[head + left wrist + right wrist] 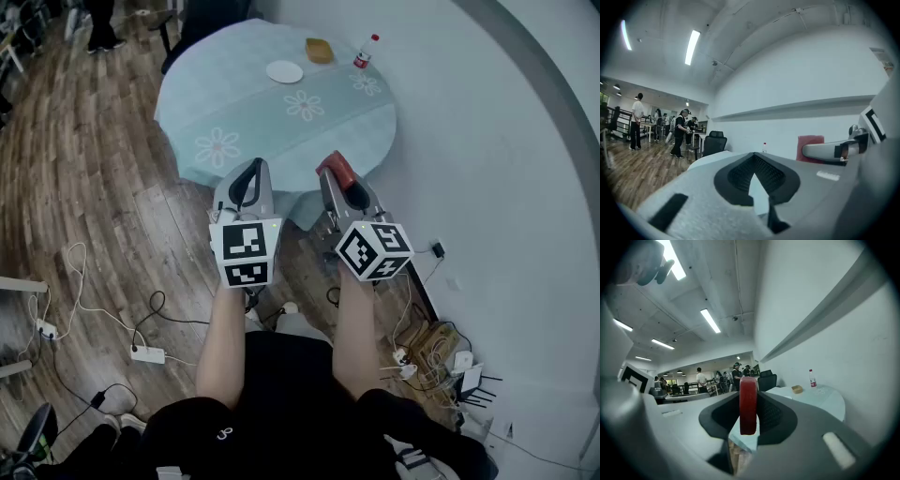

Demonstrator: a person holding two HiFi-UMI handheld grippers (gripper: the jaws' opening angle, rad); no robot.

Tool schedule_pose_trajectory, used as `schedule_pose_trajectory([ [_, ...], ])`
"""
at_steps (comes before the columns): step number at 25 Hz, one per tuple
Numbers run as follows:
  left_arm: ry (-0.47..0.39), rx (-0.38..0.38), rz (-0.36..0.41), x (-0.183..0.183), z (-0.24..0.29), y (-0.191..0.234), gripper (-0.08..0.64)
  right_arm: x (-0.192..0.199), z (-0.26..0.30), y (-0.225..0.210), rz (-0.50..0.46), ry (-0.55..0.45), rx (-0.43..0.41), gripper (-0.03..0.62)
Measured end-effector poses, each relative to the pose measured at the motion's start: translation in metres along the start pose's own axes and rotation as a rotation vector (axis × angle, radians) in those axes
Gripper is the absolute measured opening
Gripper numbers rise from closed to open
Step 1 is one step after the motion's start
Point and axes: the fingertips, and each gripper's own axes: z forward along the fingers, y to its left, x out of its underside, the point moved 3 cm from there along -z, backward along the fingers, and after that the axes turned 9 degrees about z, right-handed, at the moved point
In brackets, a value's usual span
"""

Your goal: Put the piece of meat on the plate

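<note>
A flat red piece of meat [334,168] stands on edge between the jaws of my right gripper [337,176], which is shut on it; it fills the gap in the right gripper view [748,404]. My left gripper [251,174] is beside it, shut and holding nothing [753,161]. Both hang in the air at the near edge of a round table [244,103] with a pale blue flowered cloth. The white plate [284,71] lies bare on the table's far side, well ahead of both grippers. The left gripper view shows the meat [811,142] off to its right.
A small tan block [319,50] and a red-capped bottle [364,52] stand beyond the plate. A white wall runs close along the right. Cables and a power strip [147,353] lie on the wood floor. People [679,132] stand far back in the room.
</note>
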Motion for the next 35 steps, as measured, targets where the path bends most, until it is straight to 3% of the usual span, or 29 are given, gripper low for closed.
schedule_pose_trajectory([
  [7, 0.007, -0.004, -0.006, 0.010, 0.007, 0.015, -0.006, 0.008, 0.015, 0.000, -0.023, 0.020, 0.010, 0.103],
  [12, 0.004, -0.006, -0.019, 0.008, 0.008, 0.023, -0.006, 0.002, 0.017, 0.002, 0.022, -0.004, 0.006, 0.103],
  [21, -0.027, -0.025, -0.084, 0.003, 0.011, 0.041, -0.005, -0.008, 0.025, 0.010, -0.037, 0.012, 0.004, 0.103],
  [30, -0.039, -0.018, -0.076, -0.003, 0.042, 0.039, -0.005, -0.021, 0.046, -0.012, -0.044, 0.009, -0.001, 0.103],
  [35, -0.015, -0.044, -0.048, 0.001, 0.082, 0.044, -0.005, -0.023, 0.087, -0.041, -0.013, 0.022, -0.037, 0.103],
])
